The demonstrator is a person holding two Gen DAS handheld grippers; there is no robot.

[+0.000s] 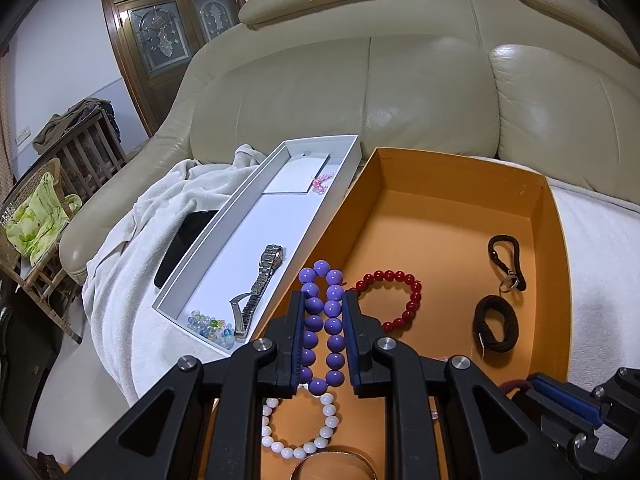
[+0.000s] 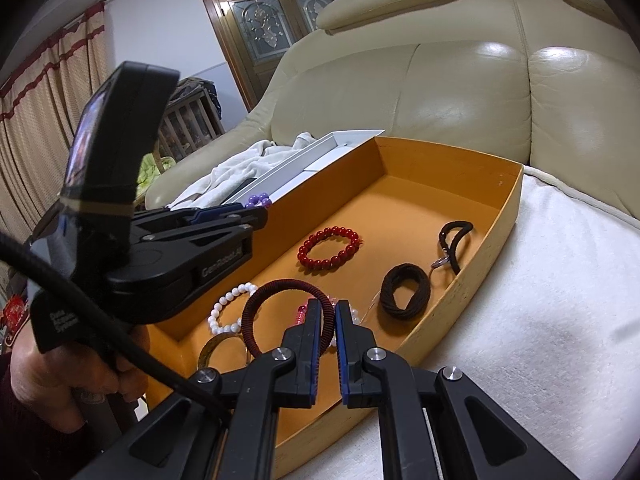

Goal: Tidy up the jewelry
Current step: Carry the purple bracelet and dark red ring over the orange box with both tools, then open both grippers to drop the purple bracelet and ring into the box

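My left gripper (image 1: 323, 300) is shut on a purple bead bracelet (image 1: 322, 320) and holds it above the near left corner of the orange box (image 1: 440, 172). The right wrist view shows that gripper (image 2: 256, 210) from the side, purple beads (image 2: 259, 200) at its tip. My right gripper (image 2: 329, 308) is shut on a dark red braided ring bracelet (image 2: 280, 292) over the box's near end. Beside the box stands a long white tray (image 1: 240, 216) with a metal watch (image 1: 260, 288), glass beads (image 1: 212, 326) and pink beads (image 1: 320, 184).
In the orange box (image 2: 460, 300) lie a red bead bracelet (image 2: 330, 248), a black cord coil (image 2: 404, 290), a black loop with a ring (image 2: 454, 244), a white bead bracelet (image 2: 228, 308) and a gold bangle (image 2: 216, 350). A phone (image 1: 184, 244) lies on a white towel, on a beige sofa.
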